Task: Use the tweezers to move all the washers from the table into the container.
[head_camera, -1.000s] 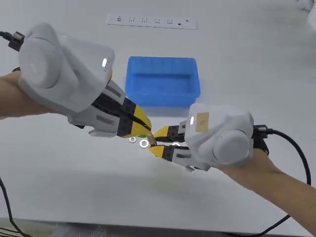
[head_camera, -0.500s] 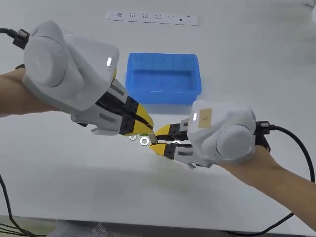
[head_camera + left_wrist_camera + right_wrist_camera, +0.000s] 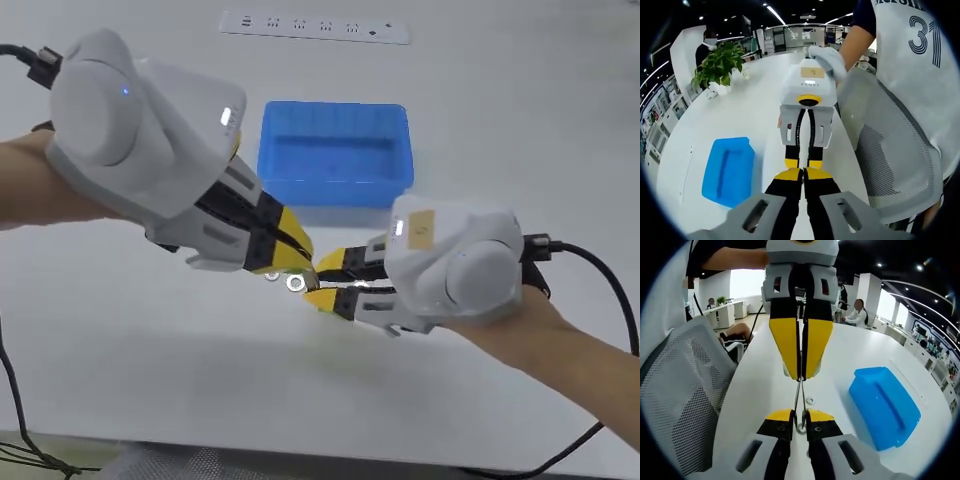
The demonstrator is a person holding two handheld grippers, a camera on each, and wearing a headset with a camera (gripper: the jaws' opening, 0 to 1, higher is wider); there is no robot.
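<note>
Washers [image 3: 295,284]: two small metal rings lie flat on the white desk [image 3: 180,360], near centre frame in the head view. Just beside them the left gripper [image 3: 298,258] and the right gripper [image 3: 320,283] meet tip to tip. Tweezers [image 3: 800,390] bridge the two. In the right gripper view the left tongs are pressed together on the upper shank and the right tongs are closed in on the lower end. The tweezers' long axis runs from upper left to lower right of the head view, in line with both grippers. Which end carries the points cannot be told.

The washers sit on the left side of that junction, beneath the left tongs and nearer to them. The blue container [image 3: 335,190] stands open toward upper centre, well apart, with no washer visible inside.

Judgement: no washer is transferred yet. The next move calls for bringing the tweezers' points down onto the nearer ring.
</note>
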